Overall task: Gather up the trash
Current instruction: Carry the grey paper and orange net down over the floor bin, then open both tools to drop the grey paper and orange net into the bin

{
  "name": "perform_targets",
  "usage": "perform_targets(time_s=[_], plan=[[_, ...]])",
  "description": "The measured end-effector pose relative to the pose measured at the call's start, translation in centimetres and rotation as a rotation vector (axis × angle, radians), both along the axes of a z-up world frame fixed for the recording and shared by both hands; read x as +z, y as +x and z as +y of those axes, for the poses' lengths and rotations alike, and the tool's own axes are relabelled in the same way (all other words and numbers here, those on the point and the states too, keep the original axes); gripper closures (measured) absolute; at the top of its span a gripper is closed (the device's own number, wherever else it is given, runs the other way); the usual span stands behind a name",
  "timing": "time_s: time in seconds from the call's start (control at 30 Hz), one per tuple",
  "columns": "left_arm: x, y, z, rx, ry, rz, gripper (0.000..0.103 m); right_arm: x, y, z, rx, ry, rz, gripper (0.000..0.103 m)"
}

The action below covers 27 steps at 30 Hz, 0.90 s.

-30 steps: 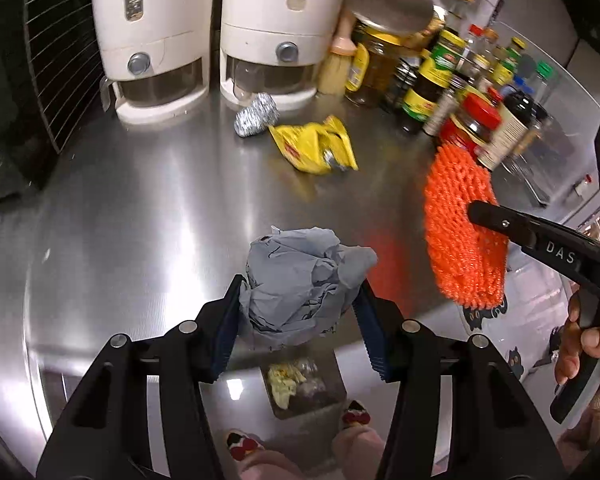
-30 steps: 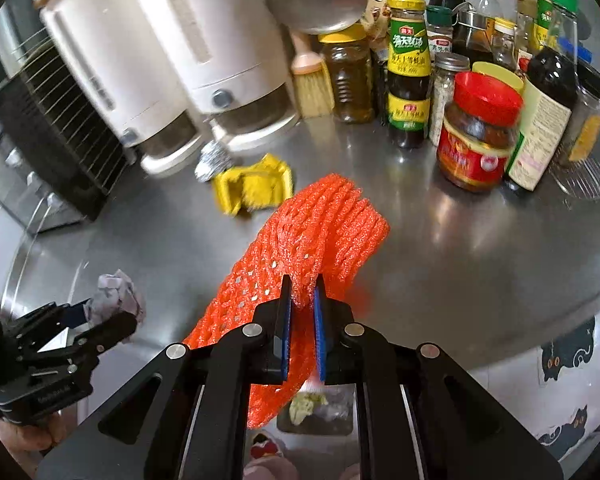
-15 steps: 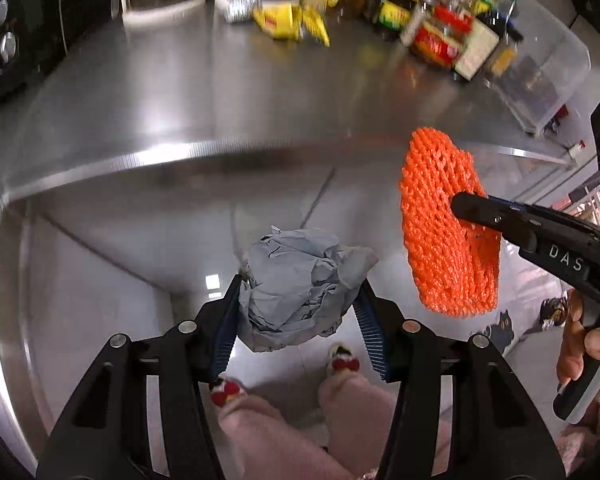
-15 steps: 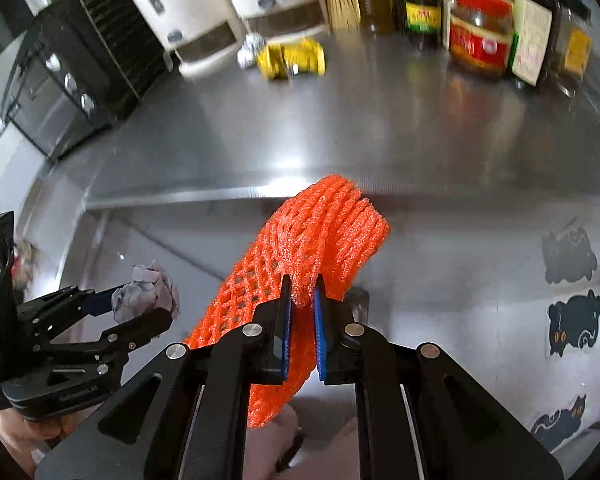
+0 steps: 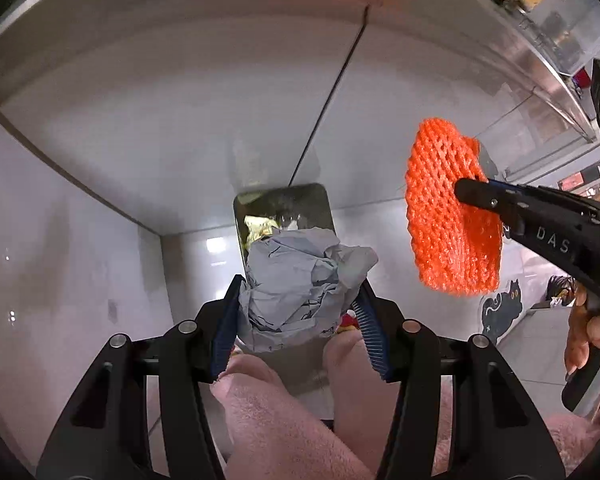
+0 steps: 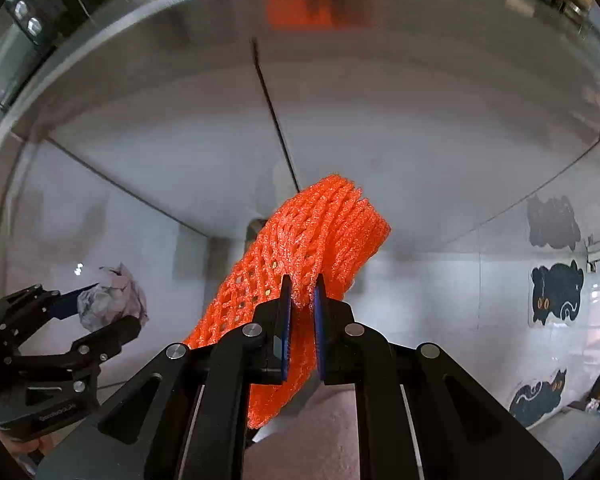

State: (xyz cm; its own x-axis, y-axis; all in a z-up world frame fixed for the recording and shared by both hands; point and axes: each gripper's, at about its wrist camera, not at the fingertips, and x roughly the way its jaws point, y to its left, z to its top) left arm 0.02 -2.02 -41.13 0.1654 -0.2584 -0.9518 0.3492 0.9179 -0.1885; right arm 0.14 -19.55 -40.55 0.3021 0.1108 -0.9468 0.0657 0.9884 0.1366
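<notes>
- Left gripper (image 5: 300, 312) — jaws stood part-open and clamped on a crumpled grey paper wad (image 5: 300, 280), held in the air above the floor, just over the near end of the trash bin.
- Right gripper (image 6: 300, 300) — jaws pinched nearly shut on an orange foam fruit net (image 6: 296, 264), held off to the right of the paper wad and apart from it.
- Trash bin (image 5: 300, 200) — a small rectangular metal-walled bin on the floor at the foot of the steel cabinet front (image 5: 180, 100); yellowish scraps already lay inside.
- Step in hand, as judged: carrying both pieces to the bin for release. To do it well, each gripper should be centred over the bin mouth before opening — the mouth looked narrow, and the net was well to the side of it.
- Paper wad: heavily creased, light, bulging past the pads; likely to drop cleanly.
- Foam net: soft open mesh, folded over the pads; it might cling or drift on release.
- Person's pink-clad legs (image 5: 280, 408) stood close to the bin.
</notes>
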Motion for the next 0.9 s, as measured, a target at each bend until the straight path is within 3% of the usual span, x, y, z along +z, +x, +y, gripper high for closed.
perform_targets(time_s=[0.57, 0.77, 0.9], plan=[[-7.3, 4.8, -2.9, -0.028, 0.039, 0.086, 0.052, -8.2, 4.6, 0.6, -0.007, 0.046, 0.138, 0.092], [-9.6, 5.8, -3.6, -0.032, 0.043, 0.136, 0.051, -10.6, 5.8, -0.4, -0.094, 0.181, 0.17, 0.089], [-10.3, 6.4, -3.8, -0.033, 0.041, 0.157, 0.049, -11.2, 6.5, -0.5, -0.113, 0.199, 0.185, 0.089]])
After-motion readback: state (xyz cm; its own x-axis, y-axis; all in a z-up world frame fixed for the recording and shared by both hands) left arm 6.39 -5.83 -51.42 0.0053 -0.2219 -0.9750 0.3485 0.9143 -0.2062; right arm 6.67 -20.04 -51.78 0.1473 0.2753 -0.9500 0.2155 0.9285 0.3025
